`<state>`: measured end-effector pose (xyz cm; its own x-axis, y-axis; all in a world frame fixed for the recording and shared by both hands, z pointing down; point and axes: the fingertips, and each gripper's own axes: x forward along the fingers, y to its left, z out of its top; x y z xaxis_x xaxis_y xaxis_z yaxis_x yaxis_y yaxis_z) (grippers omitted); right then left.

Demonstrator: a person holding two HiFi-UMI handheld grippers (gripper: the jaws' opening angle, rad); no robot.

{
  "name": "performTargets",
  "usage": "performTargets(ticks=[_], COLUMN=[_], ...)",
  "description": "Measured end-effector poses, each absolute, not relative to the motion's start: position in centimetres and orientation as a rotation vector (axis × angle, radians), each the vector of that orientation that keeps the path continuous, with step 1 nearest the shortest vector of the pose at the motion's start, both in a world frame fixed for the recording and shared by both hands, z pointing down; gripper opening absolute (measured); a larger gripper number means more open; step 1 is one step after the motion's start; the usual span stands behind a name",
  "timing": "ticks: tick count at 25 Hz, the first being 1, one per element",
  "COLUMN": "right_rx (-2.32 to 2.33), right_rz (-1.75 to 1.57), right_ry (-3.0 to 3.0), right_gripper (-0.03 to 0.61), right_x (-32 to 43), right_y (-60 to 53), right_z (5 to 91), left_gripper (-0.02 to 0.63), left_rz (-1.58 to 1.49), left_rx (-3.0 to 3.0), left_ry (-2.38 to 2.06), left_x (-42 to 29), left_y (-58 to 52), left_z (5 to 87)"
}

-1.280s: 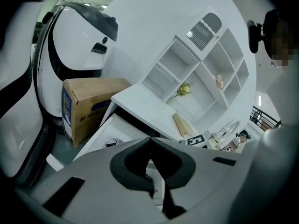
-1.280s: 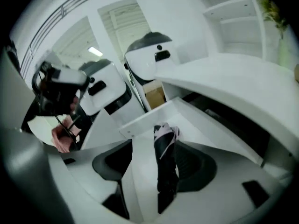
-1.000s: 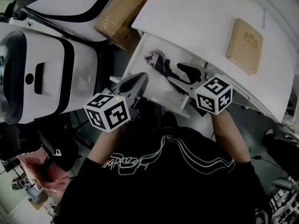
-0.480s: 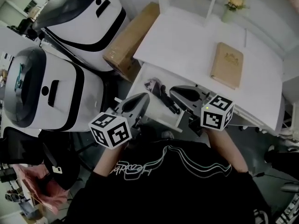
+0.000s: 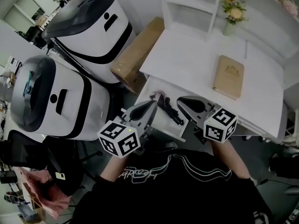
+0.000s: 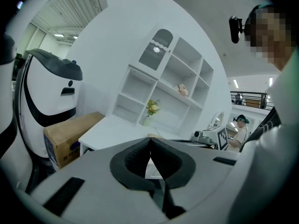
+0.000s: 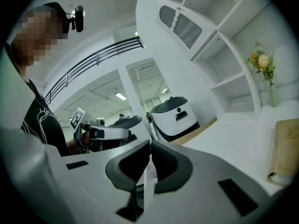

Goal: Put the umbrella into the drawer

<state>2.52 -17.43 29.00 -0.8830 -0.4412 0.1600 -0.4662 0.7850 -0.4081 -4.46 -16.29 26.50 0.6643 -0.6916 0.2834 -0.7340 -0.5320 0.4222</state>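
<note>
We see the dark folded umbrella [image 5: 167,109] lying in the open white desk drawer [image 5: 170,129]. Left gripper [image 6: 149,141] & right gripper [image 7: 150,144] are both closed tight, holding nothing. Next, prob.: we push the drawer front squarely, w/o snagging the umbrella.

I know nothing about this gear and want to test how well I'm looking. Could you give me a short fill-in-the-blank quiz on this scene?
1. The tan book lies on top of the white ____.
2. The dark umbrella lies inside the open ____.
3. The left gripper and the right gripper each have their jaws ____, with nothing held between them.

Missing words: desk; drawer; shut.
</note>
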Motion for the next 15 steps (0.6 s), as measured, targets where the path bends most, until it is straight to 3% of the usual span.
performTargets(ticks=[15], right_rx=[0.759], right_rz=[0.731], right_ry=[-2.867], right_gripper=[0.051], right_x=[2.8], right_y=[-18.0], right_z=[31.1], left_gripper=[0.02], left_rz=[0.121], left_rx=[2.32], left_ry=[-1.162], left_x=[-5.2], left_y=[-17.8], left_z=[28.4])
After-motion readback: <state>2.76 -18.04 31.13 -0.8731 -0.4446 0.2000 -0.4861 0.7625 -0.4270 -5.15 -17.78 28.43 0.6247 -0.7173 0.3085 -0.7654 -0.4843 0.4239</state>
